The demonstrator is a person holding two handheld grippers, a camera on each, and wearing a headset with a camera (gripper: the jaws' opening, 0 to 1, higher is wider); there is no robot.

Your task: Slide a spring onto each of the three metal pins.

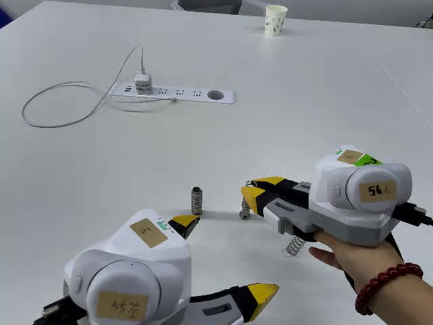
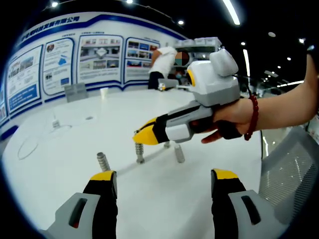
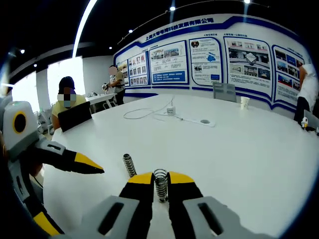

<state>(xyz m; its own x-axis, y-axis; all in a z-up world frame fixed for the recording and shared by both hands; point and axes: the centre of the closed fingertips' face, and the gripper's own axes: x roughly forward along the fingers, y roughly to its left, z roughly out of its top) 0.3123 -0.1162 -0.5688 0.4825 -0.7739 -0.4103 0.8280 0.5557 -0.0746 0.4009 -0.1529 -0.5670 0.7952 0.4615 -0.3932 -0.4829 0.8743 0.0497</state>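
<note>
A spring on an upright metal pin (image 1: 196, 200) stands on the white table (image 1: 304, 101); it appears too in the left gripper view (image 2: 103, 162) and the right gripper view (image 3: 129, 165). My right gripper (image 1: 253, 191) is shut on a second spring (image 3: 160, 185), held upright over a pin (image 1: 245, 211), (image 2: 139, 152). A third spring (image 1: 294, 245) sits tilted under the right gripper's body, near the hand (image 1: 342, 254); whether a pin is inside it I cannot tell. My left gripper (image 1: 223, 258), (image 2: 164, 177) hangs open and empty in front of the pins.
A white power strip (image 1: 172, 93) with a plugged charger and a looping cable (image 1: 61, 101) lies at the back left. A paper cup (image 1: 275, 19) stands at the far edge. People sit and stand in the room beyond the table.
</note>
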